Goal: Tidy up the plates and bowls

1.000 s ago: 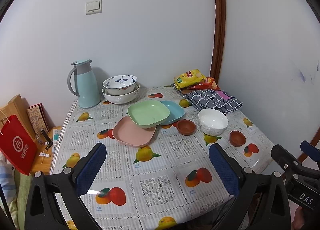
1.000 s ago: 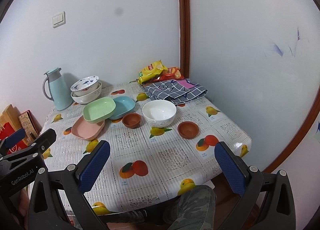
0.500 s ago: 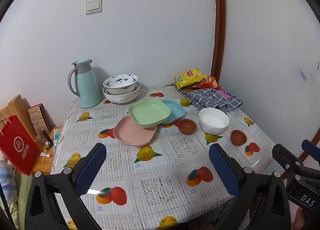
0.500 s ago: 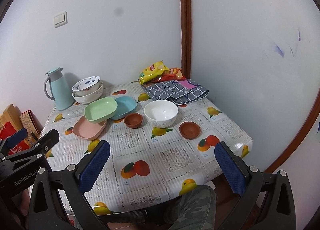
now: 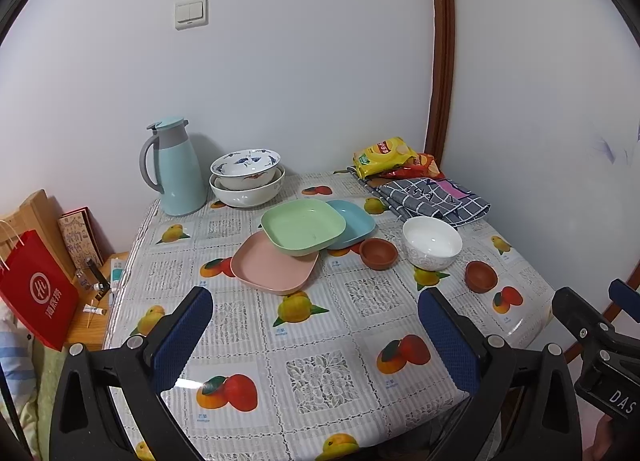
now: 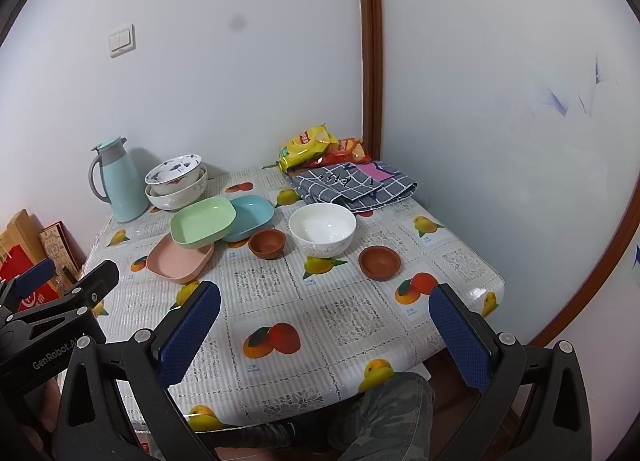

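I'm hovering both grippers, left gripper and right gripper, fingers spread wide and empty. The green plate is sitting tilted on the pink plate, so I'm planning to pinch its near rim.

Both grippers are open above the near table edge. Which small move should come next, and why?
Probably reach the left gripper toward the green plate. It leans across the pink plate and the blue plate, so the plates are not yet stacked. The right gripper is open too, holding nothing.
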The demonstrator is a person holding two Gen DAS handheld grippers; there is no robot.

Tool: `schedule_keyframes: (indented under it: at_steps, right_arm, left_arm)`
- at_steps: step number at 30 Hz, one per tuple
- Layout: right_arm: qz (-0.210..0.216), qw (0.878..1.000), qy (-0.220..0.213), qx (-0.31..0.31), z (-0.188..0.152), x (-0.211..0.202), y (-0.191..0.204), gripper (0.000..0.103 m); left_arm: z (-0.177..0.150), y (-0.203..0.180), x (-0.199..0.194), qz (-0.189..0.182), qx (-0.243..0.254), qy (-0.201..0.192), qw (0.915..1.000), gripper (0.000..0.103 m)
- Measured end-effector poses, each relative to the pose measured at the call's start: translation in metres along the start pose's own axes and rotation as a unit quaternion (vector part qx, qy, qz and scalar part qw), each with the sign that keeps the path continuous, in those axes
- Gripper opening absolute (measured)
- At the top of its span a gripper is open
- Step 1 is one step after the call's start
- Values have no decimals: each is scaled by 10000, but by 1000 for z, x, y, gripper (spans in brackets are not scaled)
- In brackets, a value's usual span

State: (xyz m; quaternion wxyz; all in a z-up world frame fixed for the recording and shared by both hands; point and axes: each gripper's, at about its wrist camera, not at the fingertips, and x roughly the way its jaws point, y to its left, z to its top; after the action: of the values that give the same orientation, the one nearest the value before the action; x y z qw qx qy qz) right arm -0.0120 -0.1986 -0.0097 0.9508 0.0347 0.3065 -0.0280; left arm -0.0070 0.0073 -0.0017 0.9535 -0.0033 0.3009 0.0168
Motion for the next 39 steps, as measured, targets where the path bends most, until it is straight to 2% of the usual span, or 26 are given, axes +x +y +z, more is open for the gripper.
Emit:
schedule_keyframes:
  at_steps: [39]
  right_arm:
    - [-50,10000,-50,43,5,-2,-5,103]
  left_arm:
    - [11,-9,8,-88,38,56,9999,103]
